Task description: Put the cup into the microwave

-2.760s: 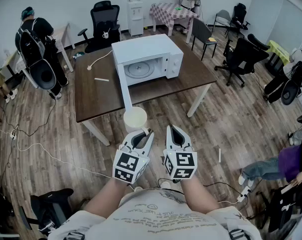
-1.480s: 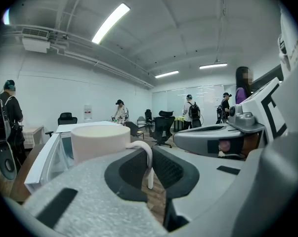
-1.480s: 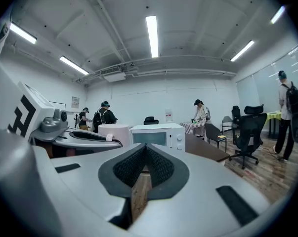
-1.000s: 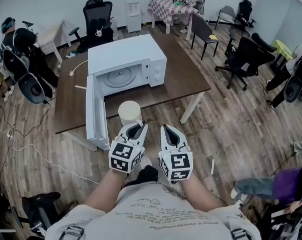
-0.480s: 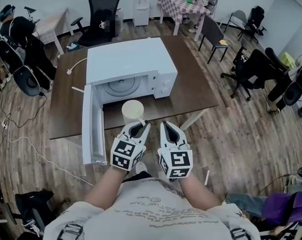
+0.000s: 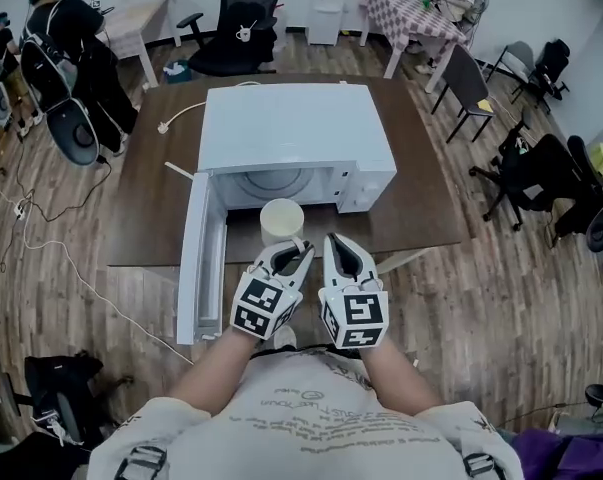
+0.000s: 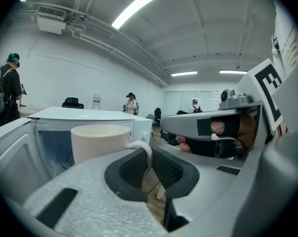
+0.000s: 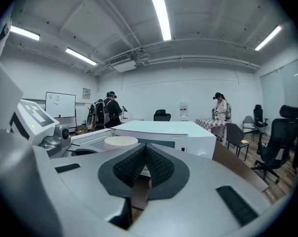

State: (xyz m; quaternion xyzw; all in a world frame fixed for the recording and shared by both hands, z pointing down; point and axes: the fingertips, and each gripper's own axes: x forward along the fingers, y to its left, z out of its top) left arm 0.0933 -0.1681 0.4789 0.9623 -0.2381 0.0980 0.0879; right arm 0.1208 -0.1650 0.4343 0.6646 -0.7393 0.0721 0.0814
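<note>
A cream cup [image 6: 281,220] hangs by its handle [image 7: 145,154] from my left gripper [image 6: 299,249], which is shut on that handle. The cup is upright, just in front of the white microwave [image 6: 296,128], level with its open cavity [image 6: 277,184] and glass turntable. The microwave door [image 6: 194,268] stands swung out to the left. In the left gripper view the cup [image 7: 100,141] fills the space ahead of the left gripper [image 7: 149,164]. My right gripper [image 6: 333,240] hovers close beside the left one, shut and empty; its pads [image 8: 156,164] meet at the tip, with the cup [image 8: 120,142] off to the left.
The microwave sits on a brown table [image 6: 146,208] with a white power cord [image 6: 181,118] behind it. Office chairs [image 6: 246,18] and people [image 6: 66,28] stand beyond the table. A checkered-cloth table [image 6: 406,13] is far right, with black chairs [image 6: 541,178] along the right.
Both grippers and the cup have come closer to the microwave. The cup now hangs right before the open cavity, past the table's front edge.
</note>
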